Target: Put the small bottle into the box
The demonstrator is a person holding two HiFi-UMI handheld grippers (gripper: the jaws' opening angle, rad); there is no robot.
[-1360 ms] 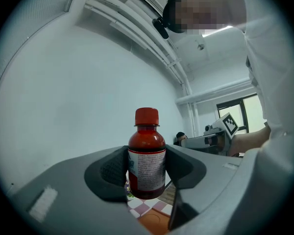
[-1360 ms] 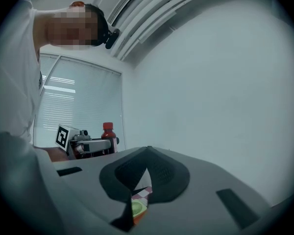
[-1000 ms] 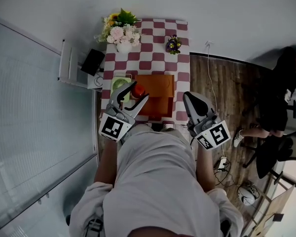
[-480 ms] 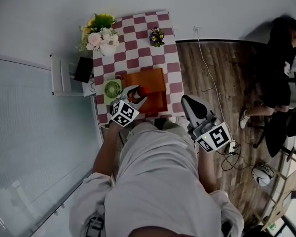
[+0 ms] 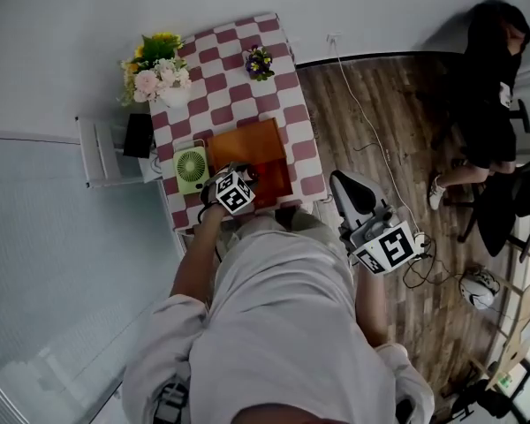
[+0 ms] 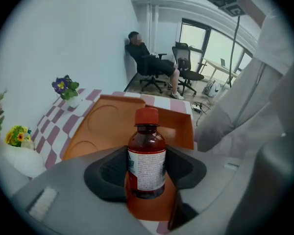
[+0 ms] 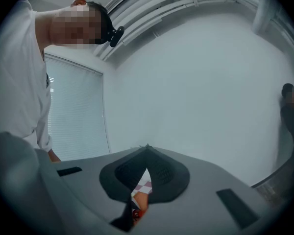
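Over the orange box (image 6: 103, 124), left tool (image 6: 147, 169) grips the small bottle (image 6: 146, 153) — right tool (image 7: 146, 169) closed.

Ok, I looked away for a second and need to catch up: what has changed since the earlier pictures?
The left gripper, shut on the bottle, has moved forward and down and now holds it upright, low over the box. Nothing was taken hold of or let go. The right gripper stays shut and empty beside the table. The fan and flowers keep their places on it.
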